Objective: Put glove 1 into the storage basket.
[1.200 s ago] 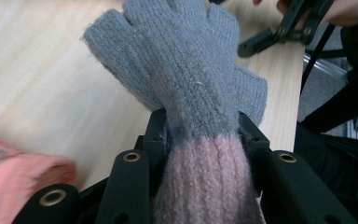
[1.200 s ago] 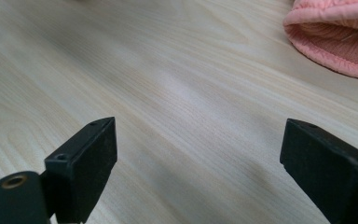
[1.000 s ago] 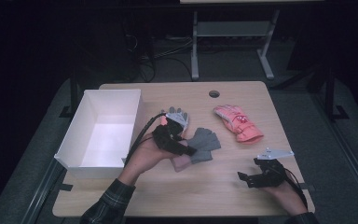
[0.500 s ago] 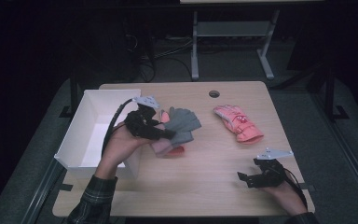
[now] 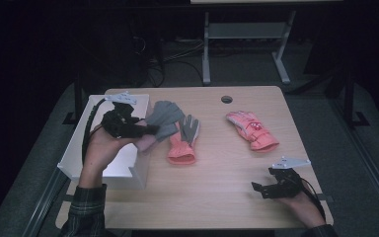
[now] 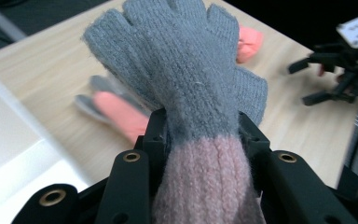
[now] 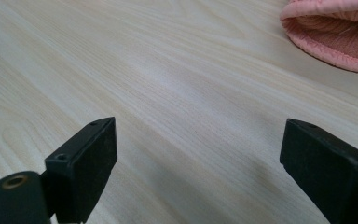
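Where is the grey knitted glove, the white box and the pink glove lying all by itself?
grey knitted glove (image 6: pixel 186 70), left gripper view, on the grey knit below its fingers.
white box (image 5: pixel 140 173), high view, on its near right outer wall.
pink glove (image 5: pixel 252 131), high view, on the middle of its back.

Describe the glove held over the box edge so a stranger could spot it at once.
Start at the white box on the table's left side. At its right wall the left gripper clamps the knitted glove. It is grey wool with a pink cuff, unlike the padded pink gloves lying on the table.
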Demonstrator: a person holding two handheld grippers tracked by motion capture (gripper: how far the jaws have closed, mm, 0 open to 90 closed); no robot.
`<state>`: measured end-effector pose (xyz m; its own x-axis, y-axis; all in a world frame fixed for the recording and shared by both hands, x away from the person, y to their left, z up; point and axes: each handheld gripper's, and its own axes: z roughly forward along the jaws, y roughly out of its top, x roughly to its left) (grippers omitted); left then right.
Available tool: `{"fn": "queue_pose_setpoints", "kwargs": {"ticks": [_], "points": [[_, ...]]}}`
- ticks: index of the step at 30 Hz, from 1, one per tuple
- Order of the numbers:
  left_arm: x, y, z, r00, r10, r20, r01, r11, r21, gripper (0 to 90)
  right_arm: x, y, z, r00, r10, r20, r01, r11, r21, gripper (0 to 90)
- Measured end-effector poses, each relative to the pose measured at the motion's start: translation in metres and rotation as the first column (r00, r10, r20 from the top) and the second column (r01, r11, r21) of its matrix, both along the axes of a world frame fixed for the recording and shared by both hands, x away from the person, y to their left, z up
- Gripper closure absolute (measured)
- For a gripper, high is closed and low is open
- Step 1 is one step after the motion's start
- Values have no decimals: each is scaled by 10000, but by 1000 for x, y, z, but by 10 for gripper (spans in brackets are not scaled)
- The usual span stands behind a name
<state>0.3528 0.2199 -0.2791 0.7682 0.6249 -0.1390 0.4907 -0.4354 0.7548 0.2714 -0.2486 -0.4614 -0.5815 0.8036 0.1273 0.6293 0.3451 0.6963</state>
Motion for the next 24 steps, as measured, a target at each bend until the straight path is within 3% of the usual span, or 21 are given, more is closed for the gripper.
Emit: {"fn": "queue_pose_setpoints", "kwargs": {"ticks": [2, 8, 11, 12, 13, 14, 15, 17, 18, 20, 21, 22, 23, 24], "points": [[0, 13, 1, 9989, 450, 140, -451, 9989, 87, 634, 0, 1, 0, 10000, 72, 21, -72, 10000, -37, 108], [3, 38, 0, 9941, 1064, 184, -1063, 9943, -57, 633, 0, 1, 0, 10000, 74, 7, -73, 10000, -34, 108], [5, 52, -1, 9886, 1485, 264, -1484, 9889, -29, 633, 0, 0, 0, 10000, 68, 23, -68, 10000, -35, 109], [6, 59, -3, 9833, 1789, 339, -1792, 9838, 61, 633, 0, 0, 0, 10000, 16, -7, -16, 10000, 5, 109], [6, 59, -3, 9833, 1789, 339, -1792, 9838, 61, 632, 0, 0, 0, 10000, 16, -7, -16, 10000, 5, 109], [9, 66, -7, 9757, 2152, 425, -2165, 9759, 292, 632, 0, 0, 0, 10000, -8, -3, 8, 10000, 22, 108], [9, 66, -7, 9757, 2152, 425, -2165, 9759, 292, 632, 0, 0, 0, 10000, -13, -19, 13, 10000, 17, 109], [12, 73, -13, 9680, 2472, 427, -2492, 9672, 486, 632, 0, 0, 1, 10000, -10, -33, 10, 10000, 15, 109], [17, 81, -20, 9587, 2824, 339, -2840, 9572, 565, 632, 0, 1, 1, 10000, 68, 32, -68, 10000, -13, 108], [21, 88, -28, 9511, 3079, 225, -3087, 9486, 697, 632, 0, 1, 1, 9999, 99, 42, -99, 9999, -24, 109], [21, 88, -28, 9511, 3079, 225, -3087, 9486, 697, 632, 0, 2, 0, 10000, 90, 28, -90, 10000, -24, 108], [26, 95, -36, 9440, 3296, 122, -3295, 9409, 784, 632, 0, 1, 0, 9999, 103, 39, -103, 9999, -36, 109], [26, 95, -36, 9440, 3296, 122, -3295, 9409, 784, 632, 0, 1, 0, 9999, 103, 39, -103, 9999, -36, 109], [31, 99, -45, 9369, 3497, 17, -3483, 9328, 929, 632, 0, 1, 0, 10000, 83, 13, -82, 10000, -26, 109]]}}
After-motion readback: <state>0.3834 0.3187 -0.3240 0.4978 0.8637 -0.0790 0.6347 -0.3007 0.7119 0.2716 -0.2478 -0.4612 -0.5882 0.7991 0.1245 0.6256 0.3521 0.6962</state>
